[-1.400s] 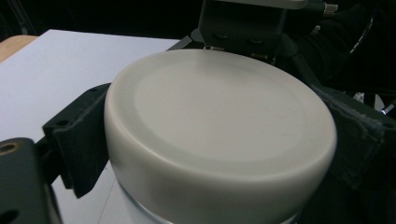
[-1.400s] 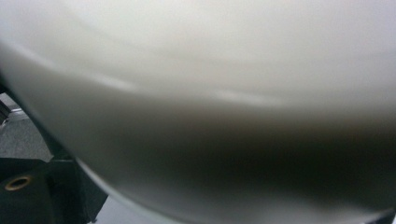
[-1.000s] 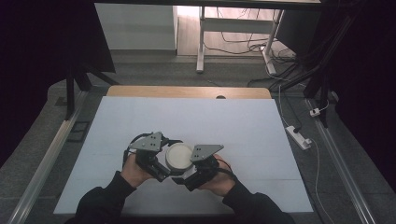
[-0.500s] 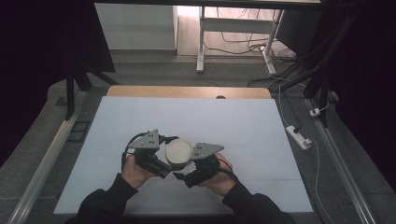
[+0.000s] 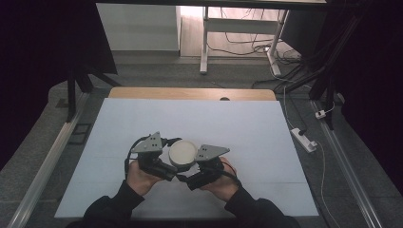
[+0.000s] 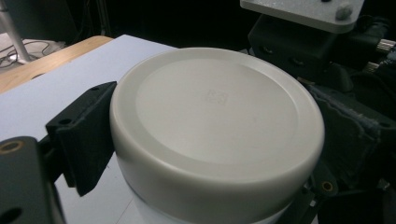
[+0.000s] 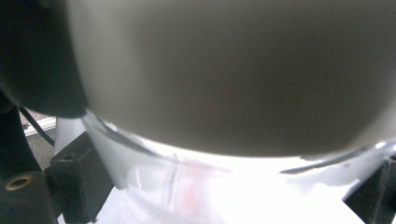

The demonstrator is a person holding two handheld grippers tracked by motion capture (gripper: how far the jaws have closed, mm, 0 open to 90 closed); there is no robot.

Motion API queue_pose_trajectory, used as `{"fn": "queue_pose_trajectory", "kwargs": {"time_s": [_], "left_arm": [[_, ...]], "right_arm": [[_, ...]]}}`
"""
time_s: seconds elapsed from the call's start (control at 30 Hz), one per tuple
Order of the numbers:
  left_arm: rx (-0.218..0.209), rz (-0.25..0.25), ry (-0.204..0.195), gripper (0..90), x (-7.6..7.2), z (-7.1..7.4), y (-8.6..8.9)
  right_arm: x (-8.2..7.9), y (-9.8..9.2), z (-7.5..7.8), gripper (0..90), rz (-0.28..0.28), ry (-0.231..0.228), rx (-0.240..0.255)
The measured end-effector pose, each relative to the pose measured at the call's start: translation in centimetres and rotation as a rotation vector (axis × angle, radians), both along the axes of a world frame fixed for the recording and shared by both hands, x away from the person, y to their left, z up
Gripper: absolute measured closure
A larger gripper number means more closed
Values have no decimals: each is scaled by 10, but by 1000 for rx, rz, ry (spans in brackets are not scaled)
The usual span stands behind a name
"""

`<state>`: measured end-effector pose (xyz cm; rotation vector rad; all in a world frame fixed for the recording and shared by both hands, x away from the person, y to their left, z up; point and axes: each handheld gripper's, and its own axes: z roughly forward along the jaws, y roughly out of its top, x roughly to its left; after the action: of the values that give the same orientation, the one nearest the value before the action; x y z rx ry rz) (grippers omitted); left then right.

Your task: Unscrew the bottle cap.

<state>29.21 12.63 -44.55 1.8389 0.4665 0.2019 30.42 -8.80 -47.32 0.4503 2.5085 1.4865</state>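
Note:
A round jar with a white lid point(image 5: 183, 152) stands on the white table point(image 5: 142, 118), near its front edge. In the left gripper view the lid point(image 6: 217, 107) sits between the two black jaws, and my left gripper point(image 6: 217, 135) is shut on it from the left. The right gripper view looks up under the blurred lid point(image 7: 233, 70) at the jar's clear body point(image 7: 196, 182). My right gripper point(image 7: 224, 191) is shut on that body, a jaw on each side. From above, the left gripper point(image 5: 167, 159) and right gripper point(image 5: 194, 165) flank the jar, each held in a hand.
Bare white table surface spreads to the left, right and far side of the jar. A wooden strip point(image 5: 190, 93) runs along the far edge. A power strip point(image 5: 304, 138) lies on the floor to the right, with cables and table legs beyond.
Both hands have turned slightly around the jar. The jar stays in the same spot between the grippers.

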Motion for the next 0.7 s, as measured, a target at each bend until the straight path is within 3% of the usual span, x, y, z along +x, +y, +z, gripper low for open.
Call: {"fn": "queue_pose_trajectory", "kwargs": {"time_s": [0.07, 0.13, 0.17, 0.2, 0.23, 0.33, 0.4, 0.43, 0.53, 0.6, 0.7], "left_arm": [[-5, 16, 4, 90, -1, -1, -1], [12, 92, 9, 91, -3, -1, -5], [23, 117, -6, 91, -4, -2, -7], [6, 126, 14, 91, -3, -3, -8], [-7, 147, 32, 91, -2, -4, -9], [-3, 228, 29, 89, -6, -3, -17], [5, 287, 42, 86, -10, -1, -23], [12, 292, 34, 83, -11, 0, -25], [18, 244, 36, 71, -8, 5, -24], [25, 166, 48, 6, -6, 10, -20], [7, 74, 24, 0, -5, 18, -7]], "right_arm": [[0, 0, 0, 75, -7, 6, 0], [0, 1, 0, 75, -33, 4, -6], [-4, 4, -1, 75, -100, -71, -47], [-3, 5, -1, 74, -118, -92, -69], [-1, 4, -2, 75, -106, -60, -48], [-3, 6, -3, 74, -187, -102, -75], [-3, 6, -3, 73, -205, -107, -70], [-3, 5, -3, 73, -210, -110, -72], [-1, 2, -2, 72, -188, -78, -30], [1, -2, 0, 71, -152, -45, 5], [3, -7, 3, 71, -89, -25, 39]]}}
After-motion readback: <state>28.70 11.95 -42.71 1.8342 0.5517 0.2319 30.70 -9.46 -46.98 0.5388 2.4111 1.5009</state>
